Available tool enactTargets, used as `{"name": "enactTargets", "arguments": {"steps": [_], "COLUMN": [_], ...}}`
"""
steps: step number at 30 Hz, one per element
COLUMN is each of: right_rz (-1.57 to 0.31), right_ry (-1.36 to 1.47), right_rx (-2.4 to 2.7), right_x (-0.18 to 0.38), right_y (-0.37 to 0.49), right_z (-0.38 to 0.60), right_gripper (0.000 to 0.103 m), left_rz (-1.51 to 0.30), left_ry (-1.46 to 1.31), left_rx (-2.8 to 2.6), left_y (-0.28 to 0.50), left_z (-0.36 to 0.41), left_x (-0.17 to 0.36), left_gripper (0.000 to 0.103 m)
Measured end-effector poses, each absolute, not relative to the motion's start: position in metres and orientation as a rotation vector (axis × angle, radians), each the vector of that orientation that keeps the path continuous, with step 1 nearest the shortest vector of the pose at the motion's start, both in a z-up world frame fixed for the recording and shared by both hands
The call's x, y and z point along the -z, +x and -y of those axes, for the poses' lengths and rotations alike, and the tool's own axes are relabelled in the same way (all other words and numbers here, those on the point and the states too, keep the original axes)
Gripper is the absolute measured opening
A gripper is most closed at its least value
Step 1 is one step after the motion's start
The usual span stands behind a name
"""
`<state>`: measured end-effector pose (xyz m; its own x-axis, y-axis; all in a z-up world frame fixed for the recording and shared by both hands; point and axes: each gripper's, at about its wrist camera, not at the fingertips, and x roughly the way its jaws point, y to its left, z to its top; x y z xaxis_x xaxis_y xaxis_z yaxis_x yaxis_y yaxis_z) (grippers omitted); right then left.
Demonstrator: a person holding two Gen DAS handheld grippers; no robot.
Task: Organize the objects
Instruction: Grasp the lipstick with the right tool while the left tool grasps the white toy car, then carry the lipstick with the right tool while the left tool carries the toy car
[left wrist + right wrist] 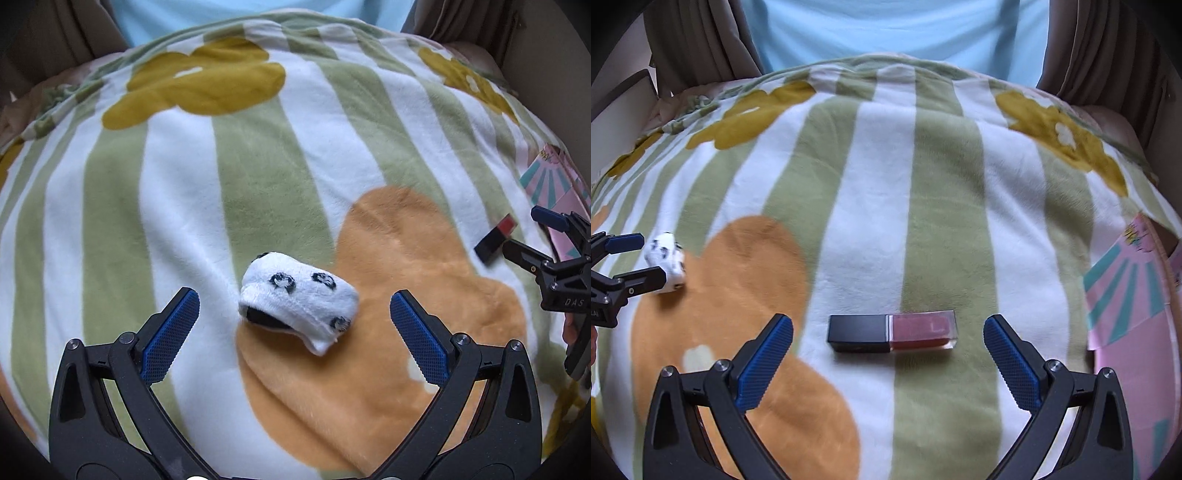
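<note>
Left wrist view puts your left gripper [294,314] spread wide above the striped fleece blanket [184,192], its blue pads [170,334] on either side of the rolled white sock [297,301] with dark spots; nothing is grasped, and the sock lies on the blanket where a white stripe meets an orange flower patch. At the far right of that view your right gripper [532,236] sits by the lip gloss tube [495,239]. From the right wrist camera, your right gripper [888,332] is likewise released, fingers well apart, with the tube lying crosswise between them, black cap to the left, reddish end to the right. A pink and teal patterned box [1134,295] rests at the blanket's right edge.
</note>
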<state>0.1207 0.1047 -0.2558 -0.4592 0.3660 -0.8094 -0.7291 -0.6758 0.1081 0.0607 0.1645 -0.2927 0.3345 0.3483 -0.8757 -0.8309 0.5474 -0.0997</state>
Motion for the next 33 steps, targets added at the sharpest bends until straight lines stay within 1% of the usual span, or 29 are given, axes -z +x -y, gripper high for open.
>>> {"name": "enactTargets", "arguments": {"steps": [7,9,10,11,12,13,16,19,26,33], "right_rz": [-0.588,-0.591,-0.591,-0.589,-0.588,-0.588,-0.578,-0.594,-0.606,-0.618], "right_ry": [-1.087,-1.092,-1.093,-1.093,-1.096,-1.102,-1.091,-1.083,-1.076,-1.051], "right_rx": [-2.148,-2.146,-2.146,-2.146,-2.147,-2.144,-2.131,-2.136,-2.138,-2.137], "right_x": [0.280,0.284,0.285,0.286,0.288,0.289,0.289,0.290,0.286,0.263], "right_y": [0.112,0.110,0.109,0.108,0.108,0.107,0.109,0.111,0.112,0.122], "right_z": [-0.110,-0.110,-0.110,-0.110,-0.109,-0.109,-0.109,-0.110,-0.111,-0.111], "right_gripper": [0.103,0.103,0.103,0.099,0.095,0.089,0.080,0.080,0.080,0.080], "left_rz": [-0.964,-0.963,-0.962,-0.961,-0.961,-0.960,-0.946,-0.936,-0.929,-0.909], "left_ry": [-0.553,-0.540,-0.534,-0.526,-0.515,-0.508,-0.498,-0.491,-0.462,-0.464], "left_rx": [-0.807,-0.806,-0.807,-0.809,-0.814,-0.814,-0.812,-0.807,-0.802,-0.805], "left_y": [0.074,0.075,0.074,0.073,0.072,0.071,0.067,0.066,0.070,0.069], "left_z": [-0.174,-0.175,-0.175,-0.174,-0.174,-0.173,-0.171,-0.168,-0.163,-0.160], "left_x": [0.314,0.317,0.318,0.318,0.319,0.319,0.316,0.314,0.309,0.288], "left_gripper": [0.102,0.099,0.096,0.091,0.089,0.086,0.076,0.068,0.067,0.067]}}
